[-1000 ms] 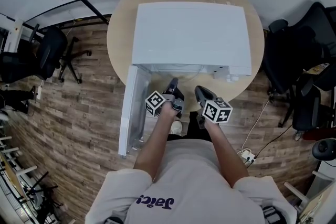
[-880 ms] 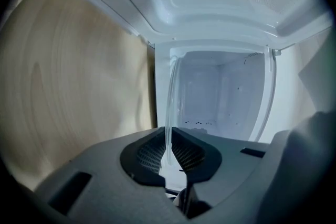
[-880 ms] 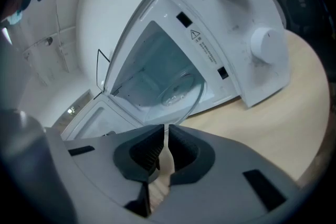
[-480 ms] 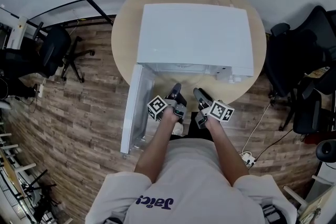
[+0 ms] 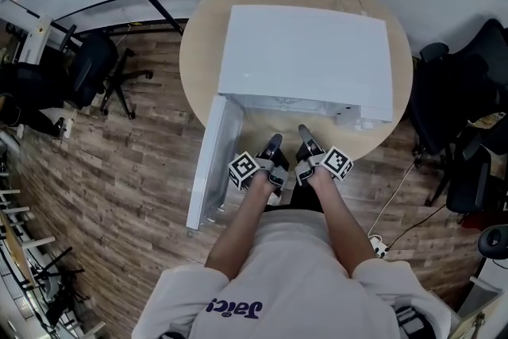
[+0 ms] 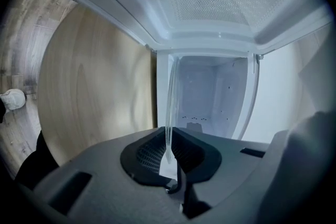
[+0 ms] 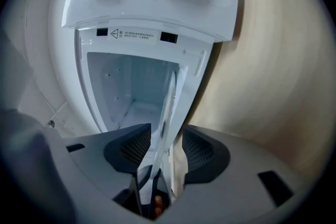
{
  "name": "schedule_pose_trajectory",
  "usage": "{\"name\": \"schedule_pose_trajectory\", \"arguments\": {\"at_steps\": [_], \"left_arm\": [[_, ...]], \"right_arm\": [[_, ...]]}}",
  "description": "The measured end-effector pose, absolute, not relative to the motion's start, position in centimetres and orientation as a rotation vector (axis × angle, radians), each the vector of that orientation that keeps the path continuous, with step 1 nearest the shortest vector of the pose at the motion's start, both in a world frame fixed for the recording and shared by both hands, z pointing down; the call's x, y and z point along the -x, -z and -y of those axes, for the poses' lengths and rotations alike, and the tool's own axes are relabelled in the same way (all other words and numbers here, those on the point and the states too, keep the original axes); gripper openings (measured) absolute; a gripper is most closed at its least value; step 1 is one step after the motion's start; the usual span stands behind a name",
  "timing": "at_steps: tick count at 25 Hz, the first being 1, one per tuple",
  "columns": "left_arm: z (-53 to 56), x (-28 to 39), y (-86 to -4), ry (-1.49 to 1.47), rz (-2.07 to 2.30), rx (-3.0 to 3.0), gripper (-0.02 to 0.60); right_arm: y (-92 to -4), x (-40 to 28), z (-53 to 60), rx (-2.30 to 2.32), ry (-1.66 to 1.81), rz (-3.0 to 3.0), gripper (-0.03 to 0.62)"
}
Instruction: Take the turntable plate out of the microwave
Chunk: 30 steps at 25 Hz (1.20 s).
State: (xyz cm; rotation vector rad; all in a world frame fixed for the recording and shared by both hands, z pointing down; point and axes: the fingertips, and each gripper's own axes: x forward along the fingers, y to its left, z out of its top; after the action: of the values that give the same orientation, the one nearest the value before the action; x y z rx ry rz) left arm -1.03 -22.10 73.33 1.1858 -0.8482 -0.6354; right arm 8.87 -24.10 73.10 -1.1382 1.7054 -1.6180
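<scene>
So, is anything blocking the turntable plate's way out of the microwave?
Nothing visible does. The microwave door stands swung open to the left, and the left gripper is clamped on the rim of the glass turntable plate; the right gripper's jaws have just been opening with that rim between them.

Looks like an office workroom. Shown by black swivel chairs (image 5: 91, 67) left of the round wooden table (image 5: 198, 67) and more chairs (image 5: 452, 115) to its right, wood-plank flooring (image 5: 119, 163) around it, and a power strip (image 5: 378, 248) with trailing cables on the floor near its right edge.
</scene>
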Motion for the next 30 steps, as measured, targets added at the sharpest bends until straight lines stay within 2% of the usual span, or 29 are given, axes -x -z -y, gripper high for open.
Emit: {"name": "schedule_pose_trajectory", "arguments": {"at_steps": [9, 22, 30], "left_arm": [[20.0, 0.7, -73.2, 0.596, 0.814, -1.19, 0.037], [17.7, 1.6, -73.2, 0.54, 0.771, -1.207, 0.037], [16.6, 1.0, -71.7, 0.472, 0.722, -1.37, 0.037]], "right_arm": [[-73.5, -8.3, 26.0, 1.12, 1.618, -1.675, 0.179], [-74.5, -7.5, 26.5, 1.091, 1.69, -1.5, 0.037], [-74.1, -8.5, 24.5, 1.087, 1.693, -1.394, 0.032]]}}
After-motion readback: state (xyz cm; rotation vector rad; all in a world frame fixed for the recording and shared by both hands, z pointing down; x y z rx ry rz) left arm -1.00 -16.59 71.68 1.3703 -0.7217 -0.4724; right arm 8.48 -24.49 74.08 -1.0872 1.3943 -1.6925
